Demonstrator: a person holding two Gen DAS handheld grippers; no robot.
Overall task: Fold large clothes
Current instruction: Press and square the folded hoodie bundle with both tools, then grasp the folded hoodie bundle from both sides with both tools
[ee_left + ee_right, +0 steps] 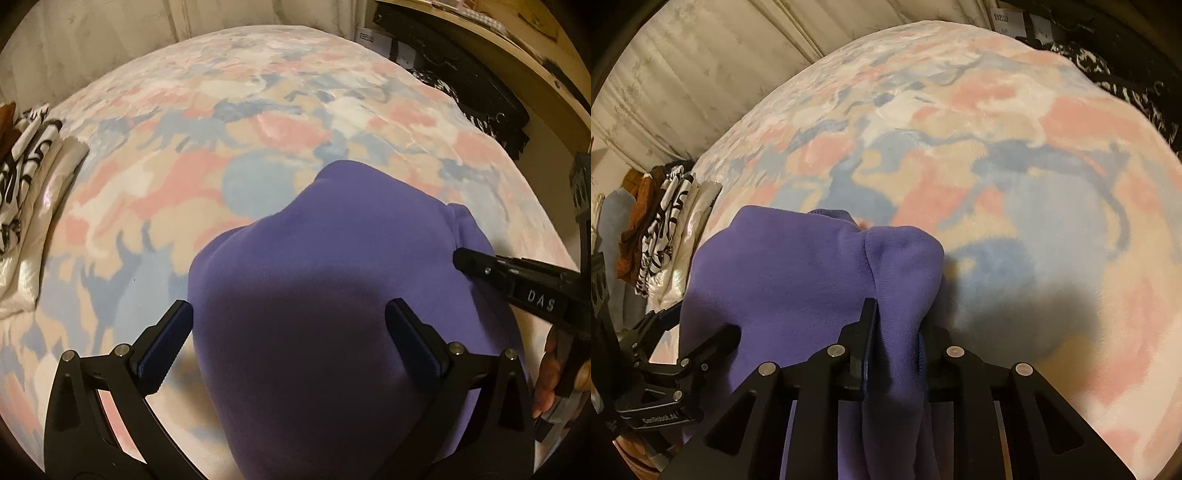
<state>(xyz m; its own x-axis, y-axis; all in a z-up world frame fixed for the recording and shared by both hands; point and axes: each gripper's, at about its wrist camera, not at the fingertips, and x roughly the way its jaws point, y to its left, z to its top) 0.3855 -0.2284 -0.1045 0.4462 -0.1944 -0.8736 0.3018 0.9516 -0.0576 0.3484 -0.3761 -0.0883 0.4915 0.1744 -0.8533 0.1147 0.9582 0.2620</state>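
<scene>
A purple sweatshirt (332, 288) lies bunched on a pastel cat-print blanket (207, 155) on a bed. My left gripper (288, 325) is open, its two fingers spread wide over the near part of the sweatshirt, holding nothing. My right gripper (897, 321) is shut on a thick fold of the purple sweatshirt (798, 273), which passes between its fingers. The right gripper also shows in the left wrist view (465, 260), coming in from the right at the sweatshirt's edge.
A stack of folded clothes (26, 192), black-and-white print over white, lies at the bed's left edge; it also shows in the right wrist view (665, 229). Dark patterned fabric (476, 99) lies at the far right by a wooden shelf. A pale curtain (683, 74) hangs behind the bed.
</scene>
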